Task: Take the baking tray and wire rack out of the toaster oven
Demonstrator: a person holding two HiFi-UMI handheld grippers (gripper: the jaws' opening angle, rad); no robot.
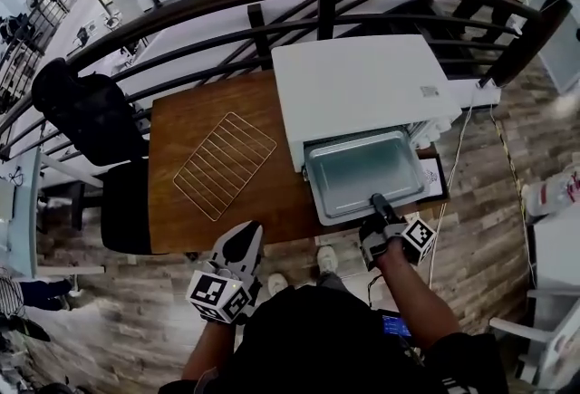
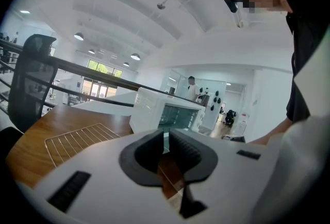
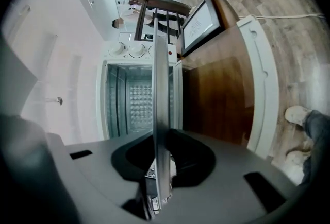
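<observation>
Two claws, one tray, one rack.

My right claw [image 1: 376, 202]: closed on the near rim of the tray [image 1: 358, 173], which runs edge-on between my jaws. They seem to press it, though the view there is tight. The tray sticks out of the oven [image 1: 362, 84], far end under the oven's top.

My left claw [image 1: 243, 236]: jaws all but together, nothing in them, at the tabletop's [image 1: 181, 125] near edge.

Rack [image 1: 225, 164]: flat on the tabletop, left of the oven, apart from the tray.

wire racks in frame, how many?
1. The wire rack lies flat on the wooden table, left of the toaster oven. Another could sit hidden inside the oven; can't tell.
</observation>
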